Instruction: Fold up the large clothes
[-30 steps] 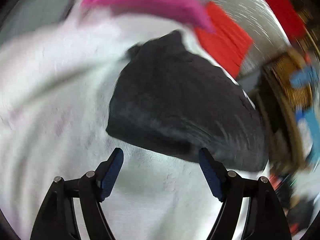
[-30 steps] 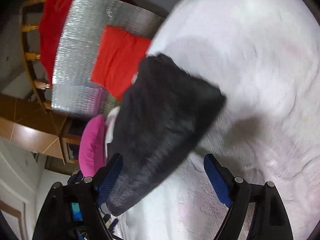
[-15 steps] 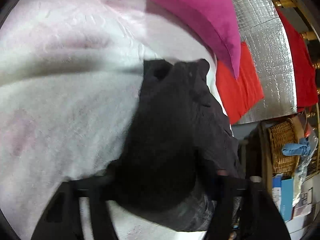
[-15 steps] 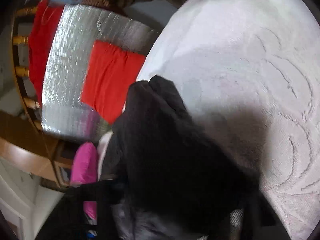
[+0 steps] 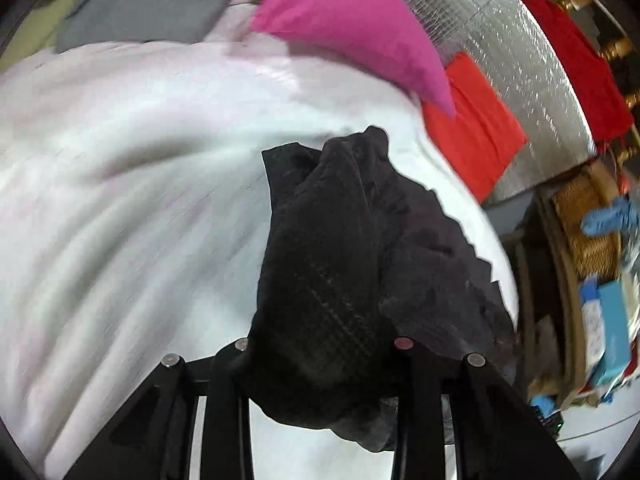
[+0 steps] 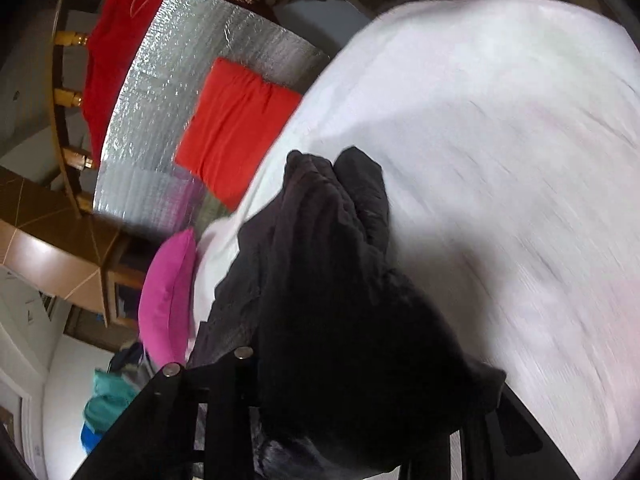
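Cloth first: black garment (image 5: 320, 280) is bunched up and lifted off the white bed cover (image 5: 120, 200), one end at 6 o'clock in both wrist views, far end trailing up to 12 o'clock.

L gripper (image 5: 324, 360): its jaws have just been closing, and the black cloth is between them. Looks pinched on the cloth, tho the pads are hidden under the fabric.

R gripper (image 6: 352, 396): same story. Jaws have just been closing w/ cloth between, and a thick dark lump covers the tips, so it looks clamped too.

Other stuff: pink pillow (image 5: 352, 28) at 12 o'clock in the L view, red cloth (image 6: 236, 128) on the shiny silver mat (image 6: 168, 92) at 10 o'clock in the R view.

Step in hand, I think: pick up and spread the garment for a fold. To do it well, keep both pinches tight, lift even, pull the hands apart so the cloth hangs flat, not in a ball. Then lay it smooth on the cover, away from the bed edge, so it won't slide off.
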A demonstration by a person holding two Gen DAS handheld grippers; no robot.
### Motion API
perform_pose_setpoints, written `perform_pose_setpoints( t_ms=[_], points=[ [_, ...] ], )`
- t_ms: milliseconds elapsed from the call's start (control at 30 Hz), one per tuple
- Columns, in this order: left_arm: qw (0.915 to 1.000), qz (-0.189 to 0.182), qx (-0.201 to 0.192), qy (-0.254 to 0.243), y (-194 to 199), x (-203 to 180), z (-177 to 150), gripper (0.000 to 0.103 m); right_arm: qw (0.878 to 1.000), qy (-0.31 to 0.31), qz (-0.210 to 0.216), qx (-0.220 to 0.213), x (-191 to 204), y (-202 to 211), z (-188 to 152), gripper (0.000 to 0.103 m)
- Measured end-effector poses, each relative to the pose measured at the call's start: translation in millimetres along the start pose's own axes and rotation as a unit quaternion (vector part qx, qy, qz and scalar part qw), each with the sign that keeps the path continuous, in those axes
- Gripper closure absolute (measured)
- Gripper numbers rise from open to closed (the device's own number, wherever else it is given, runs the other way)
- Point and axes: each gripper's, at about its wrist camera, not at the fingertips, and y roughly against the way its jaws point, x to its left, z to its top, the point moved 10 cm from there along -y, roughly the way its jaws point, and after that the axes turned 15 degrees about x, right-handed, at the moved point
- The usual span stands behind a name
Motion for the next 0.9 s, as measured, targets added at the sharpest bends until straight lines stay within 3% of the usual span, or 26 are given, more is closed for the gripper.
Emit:
perform_pose_setpoints(
  t_ms=[133,200,300,400,600,733,767,900],
  points=[
    [0.9998,0.016,0.008,0.006,19.0,34.7,-48.2,0.069,0.999,-0.010,0.021,0.029,-24.7,26.6,-62.5,0.065],
    [0.9996,0.021,0.016,0.009,25.9,51.9,-69.7,0.065,0.999,-0.007,0.017,0.045,-34.6,34.2,-87.2,0.058],
    [0.9986,0.026,0.047,0.007,27.2,75.5,-91.6,0.046,0.997,-0.009,0.001,0.081,-51.6,47.7,-116.3,0.035],
    [0.9977,0.044,0.050,-0.007,41.3,88.8,-103.9,0.033,0.995,-0.004,-0.012,0.098,-66.2,71.1,-127.8,0.027],
    [0.9886,0.135,0.007,-0.066,100.9,120.8,-125.0,0.031,0.996,0.022,-0.046,0.073,-98.0,131.2,-123.2,0.023],
    [0.9869,0.132,-0.022,-0.090,126.5,108.3,-99.5,0.026,0.998,0.021,-0.030,0.053,-90.8,145.2,-101.4,0.018],
    [0.9869,0.125,-0.020,-0.099,127.0,103.2,-93.9,0.022,0.998,0.029,-0.029,0.053,-85.5,143.4,-98.6,0.018],
    [0.9842,0.111,0.023,-0.136,98.1,82.8,-71.5,0.021,0.994,0.057,-0.032,0.084,-65.3,115.6,-78.0,0.018]
  ],
)
